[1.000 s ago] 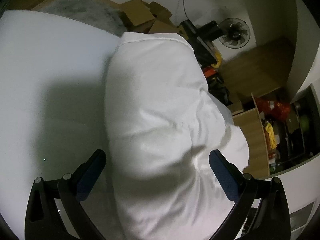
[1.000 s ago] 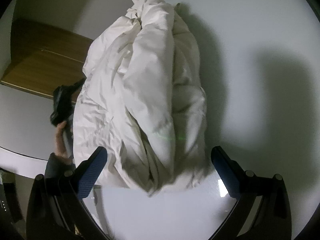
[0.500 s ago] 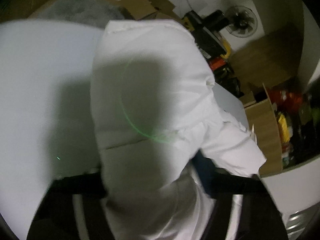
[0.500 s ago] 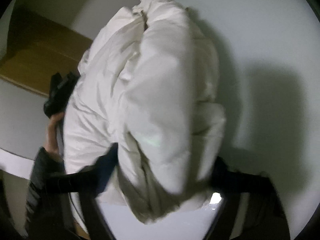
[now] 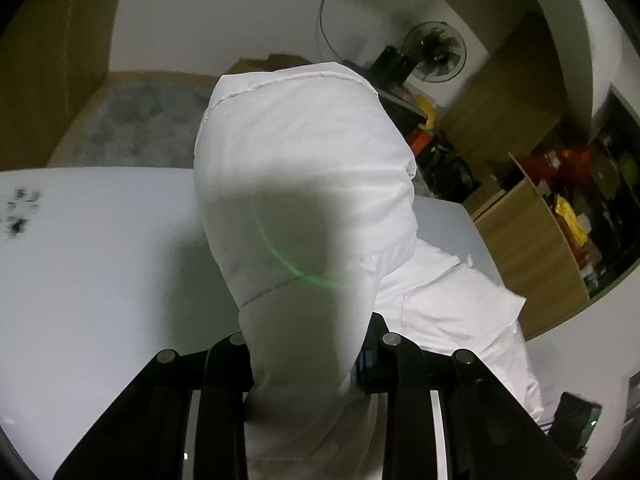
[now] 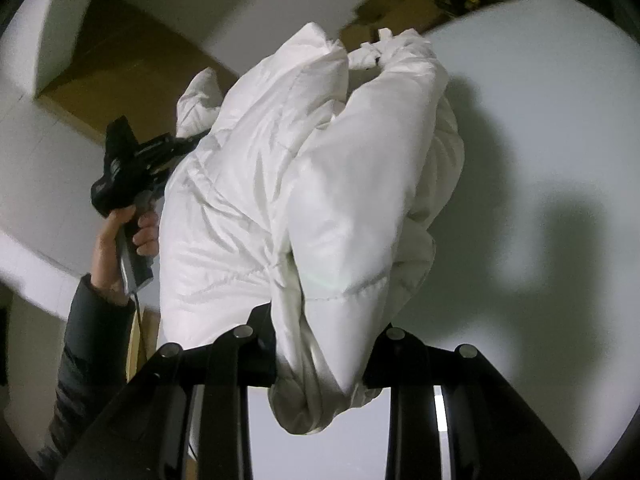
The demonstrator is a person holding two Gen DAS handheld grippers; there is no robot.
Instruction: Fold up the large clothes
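Note:
A white puffy jacket (image 5: 304, 152) is bunched up over the white table (image 5: 100, 260). My left gripper (image 5: 308, 352) is closing its jaws on one end, and both pads press into the padding. My right gripper (image 6: 320, 340) is also closing, pinching the other end of the jacket (image 6: 320, 180), which hangs in thick folds above the table (image 6: 540, 120). In the right wrist view the left gripper (image 6: 132, 168) shows at the jacket's far side, held by a hand (image 6: 120, 232) in a dark sleeve. The fingertips are partly buried in fabric.
Beyond the table's far edge lie a grey rug (image 5: 140, 128), a fan (image 5: 434, 58) and a wooden shelf unit (image 5: 532, 240) packed with clutter. Dark smudges (image 5: 20, 208) mark the table at the left.
Both grippers stood open astride the jacket, then closed onto it and rose. The jacket has come up off the table with them.

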